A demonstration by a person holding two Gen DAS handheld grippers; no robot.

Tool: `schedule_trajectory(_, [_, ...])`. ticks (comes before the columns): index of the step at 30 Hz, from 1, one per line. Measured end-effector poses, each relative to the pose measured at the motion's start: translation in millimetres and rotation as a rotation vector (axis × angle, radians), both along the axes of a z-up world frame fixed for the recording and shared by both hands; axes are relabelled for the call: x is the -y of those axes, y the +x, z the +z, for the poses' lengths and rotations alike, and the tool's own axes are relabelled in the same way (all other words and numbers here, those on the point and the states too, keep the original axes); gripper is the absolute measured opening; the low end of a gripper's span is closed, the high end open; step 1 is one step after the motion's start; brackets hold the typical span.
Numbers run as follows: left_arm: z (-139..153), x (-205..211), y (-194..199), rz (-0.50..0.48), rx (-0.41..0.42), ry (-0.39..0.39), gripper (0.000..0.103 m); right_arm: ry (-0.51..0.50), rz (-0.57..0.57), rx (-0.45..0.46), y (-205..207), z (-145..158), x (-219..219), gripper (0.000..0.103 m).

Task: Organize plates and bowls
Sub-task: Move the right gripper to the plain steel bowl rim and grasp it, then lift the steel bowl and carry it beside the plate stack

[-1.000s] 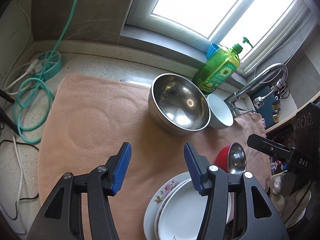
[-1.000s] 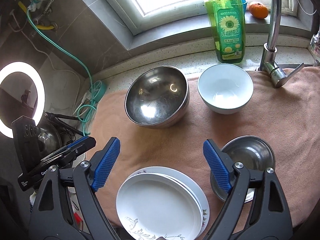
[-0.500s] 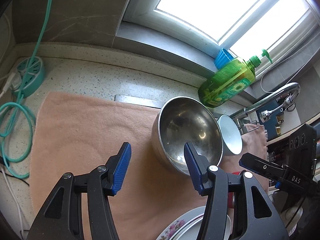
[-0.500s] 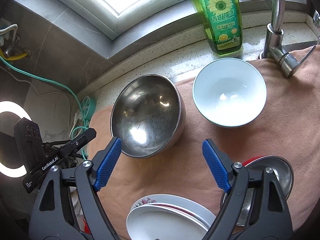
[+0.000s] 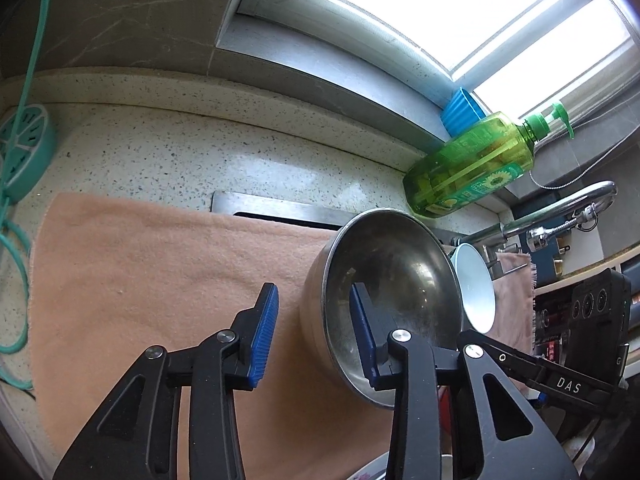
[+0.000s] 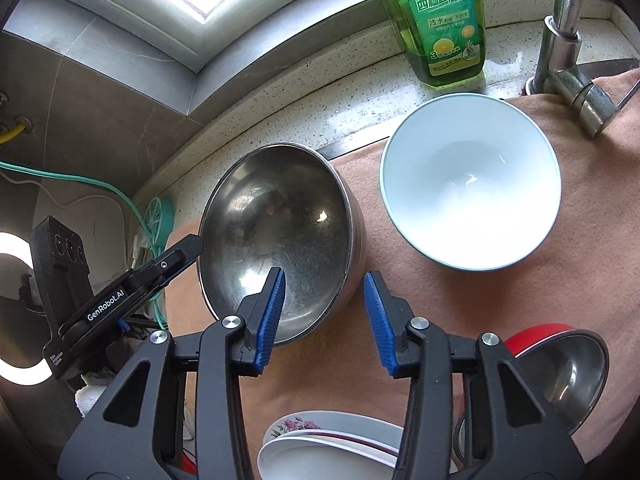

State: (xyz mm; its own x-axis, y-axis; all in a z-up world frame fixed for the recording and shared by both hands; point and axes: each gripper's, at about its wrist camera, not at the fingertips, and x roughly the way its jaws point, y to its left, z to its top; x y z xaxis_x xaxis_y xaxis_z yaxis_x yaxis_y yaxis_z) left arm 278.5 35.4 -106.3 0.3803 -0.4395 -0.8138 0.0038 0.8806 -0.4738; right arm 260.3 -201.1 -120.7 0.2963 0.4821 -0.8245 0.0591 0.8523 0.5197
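Both grippers, left [image 5: 310, 330] and right [image 6: 325, 312], straddle opposite rims of the large round steel bowl [image 6: 276, 236] on the pink cloth [image 5: 140, 264]; their jaws have just been closing (pads not yet pressing).

Left gripper [image 5: 310, 330]: black skeletal frame, triangular cut-outs, silver pivot screws, ribbed blue pads [image 5: 264, 334]. Right gripper [image 6: 324, 314]: identical build. Lower left of right view: opposite unit's black housing, white "GenRobot.AI" lettering.
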Motion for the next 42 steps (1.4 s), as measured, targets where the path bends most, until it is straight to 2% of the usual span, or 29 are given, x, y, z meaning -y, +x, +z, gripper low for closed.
schedule_trajectory(1, [-2,-1,1,0.001,-0.004,-0.001,0.032,0.001,0.0,-0.007,1,-2,-1,0.037])
schedule_trajectory(4, [-5,-1,3,-0.004,-0.013,-0.008,0.021,-0.009,-0.007,-0.014,4,-5,-2,0.033])
schedule_trajectory(10, [-11,2,3,-0.025,-0.025,-0.012,0.013,-0.037,-0.003,-0.014,6,-10,-5,0.023])
schedule_trajectory(13, [-12,5,1,-0.032,-0.023,-0.005,0.013,-0.043,-0.004,-0.016,8,-11,-5,0.018])
schedule_trajectory(28, [-2,2,-18,-0.015,0.004,0.033,0.013,-0.066,0.049,-0.008,-8,-8,-16,0.017])
schedule_trajectory(42, [10,-29,-79,0.086,0.035,0.049,0.013,-0.074,0.199,0.021,-50,3,-59,0.017])
